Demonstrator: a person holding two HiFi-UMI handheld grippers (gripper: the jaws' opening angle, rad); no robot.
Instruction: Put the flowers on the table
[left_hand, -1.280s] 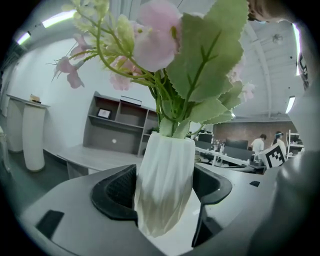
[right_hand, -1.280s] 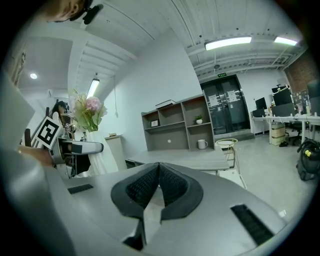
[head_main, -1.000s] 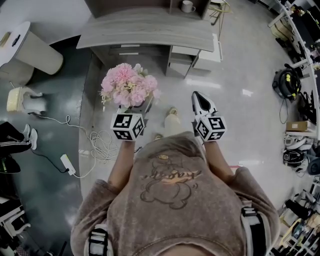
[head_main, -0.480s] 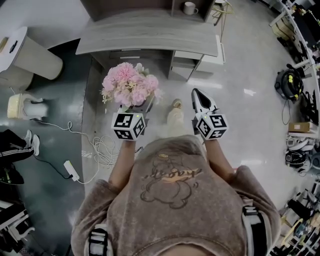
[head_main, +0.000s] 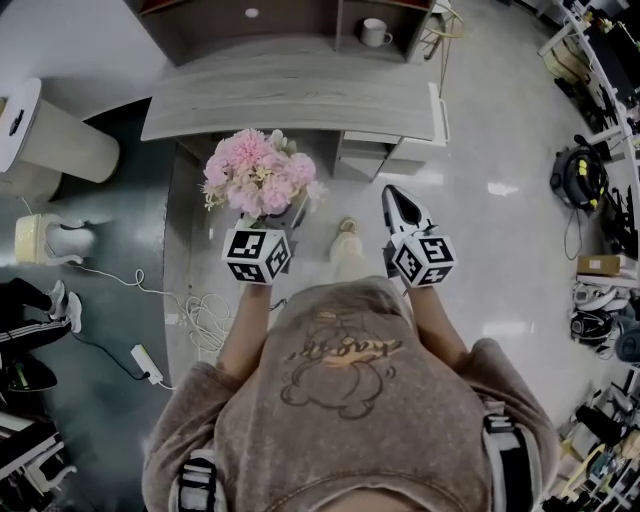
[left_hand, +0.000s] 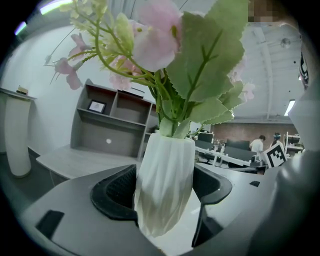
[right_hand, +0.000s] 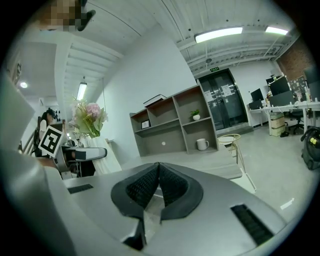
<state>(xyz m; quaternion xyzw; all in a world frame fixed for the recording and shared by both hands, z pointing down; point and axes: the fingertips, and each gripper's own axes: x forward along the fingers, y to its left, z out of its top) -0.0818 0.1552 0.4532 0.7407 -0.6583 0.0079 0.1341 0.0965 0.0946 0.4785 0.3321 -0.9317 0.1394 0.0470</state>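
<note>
A white ribbed vase (left_hand: 165, 180) with pink flowers (head_main: 258, 170) and green leaves stands upright between the jaws of my left gripper (left_hand: 162, 187), which is shut on it. In the head view the bouquet hangs above the floor just in front of the grey wooden table (head_main: 300, 90). My right gripper (head_main: 400, 208) is held beside it to the right, shut with nothing between its pads (right_hand: 159, 184). The flowers (right_hand: 89, 117) also show at the left of the right gripper view.
Behind the table stands a shelf unit (head_main: 300, 18) holding a white mug (head_main: 375, 35). A drawer cabinet (head_main: 385, 150) sits under the table's right end. White cables and a power strip (head_main: 148, 362) lie on the floor at left. A round white stand (head_main: 50, 125) is far left.
The person has stepped forward: the table has come closer and lower in the head view. Both grippers keep their pose, the left still holding the vase.
</note>
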